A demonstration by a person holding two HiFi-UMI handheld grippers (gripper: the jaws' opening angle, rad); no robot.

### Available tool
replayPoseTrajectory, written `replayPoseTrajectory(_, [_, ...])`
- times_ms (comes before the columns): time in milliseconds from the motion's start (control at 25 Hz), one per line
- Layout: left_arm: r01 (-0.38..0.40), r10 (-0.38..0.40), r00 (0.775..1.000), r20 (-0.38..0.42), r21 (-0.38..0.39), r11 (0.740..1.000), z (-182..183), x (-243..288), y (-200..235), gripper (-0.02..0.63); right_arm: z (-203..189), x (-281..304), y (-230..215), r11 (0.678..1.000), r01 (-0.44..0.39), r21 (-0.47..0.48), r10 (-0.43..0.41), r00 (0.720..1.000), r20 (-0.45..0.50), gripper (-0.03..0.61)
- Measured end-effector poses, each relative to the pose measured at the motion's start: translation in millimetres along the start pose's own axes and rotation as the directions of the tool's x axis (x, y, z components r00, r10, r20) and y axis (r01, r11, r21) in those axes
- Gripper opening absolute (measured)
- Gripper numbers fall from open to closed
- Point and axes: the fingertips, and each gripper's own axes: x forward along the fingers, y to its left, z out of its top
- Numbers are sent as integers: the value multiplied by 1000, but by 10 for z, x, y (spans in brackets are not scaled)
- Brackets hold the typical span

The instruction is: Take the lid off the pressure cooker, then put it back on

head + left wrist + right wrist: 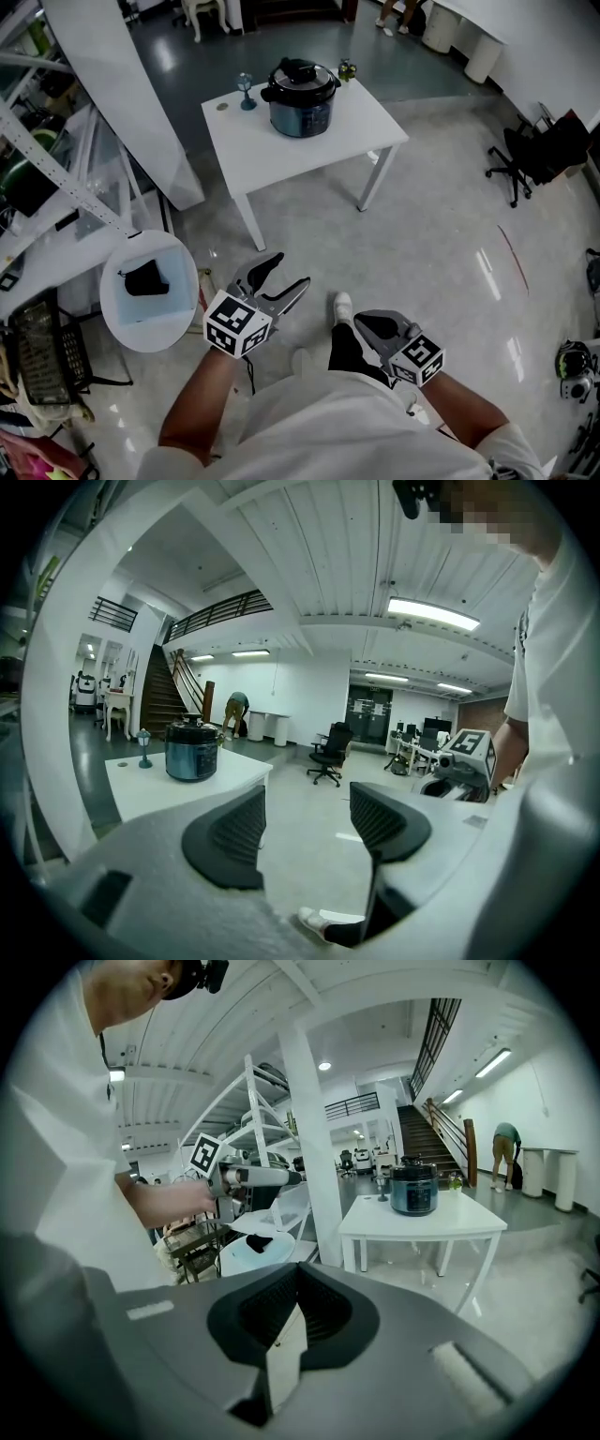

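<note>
Upper centre of the head view: a cooker (pixel 302 101) on a white bench (pixel 281 155), lid (pixel 300 73) seated on top, black knob up. Beside it on the bench, a small lamp (pixel 247 91) at its left and a green ornament (pixel 347 68) at its right.

Low in the frame, well apart from the bench across bare floor (pixel 422 244): left gripper (pixel 289 269) with jaws spread wide and nothing between them, right gripper (pixel 361 321) with jaws pressed together, also empty. Same reading in the gripper views: floor and a shoe (pixel 323 921) showing through the gap of the left, ribbed pads closed on each other in the right. Cooker small and far in both, at mid-left of the one and upper right of the other. No contact with lid or cooker anywhere.

Task judged as not begun: lid to be reached, freed and lifted off, then set back and seated. All of it left to do, most likely starting with the walk up to the bench.

Round stand (pixel 150 300) with a dark object at lower left, office chair (pixel 530 155) at right edge, both clear of the path.
</note>
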Motion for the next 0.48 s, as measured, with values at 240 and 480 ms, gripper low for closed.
replayPoseTrajectory(240, [-20, 20, 1000, 1, -11, 1000, 197, 442, 473, 287, 303, 386, -561, 994, -79, -72, 78, 997, -11, 14])
replayPoseTrajectory(480, [-65, 65, 998, -3, -21, 998, 567, 1010, 973, 285, 814, 685, -1242, 986, -142, -84, 142, 990, 2, 14])
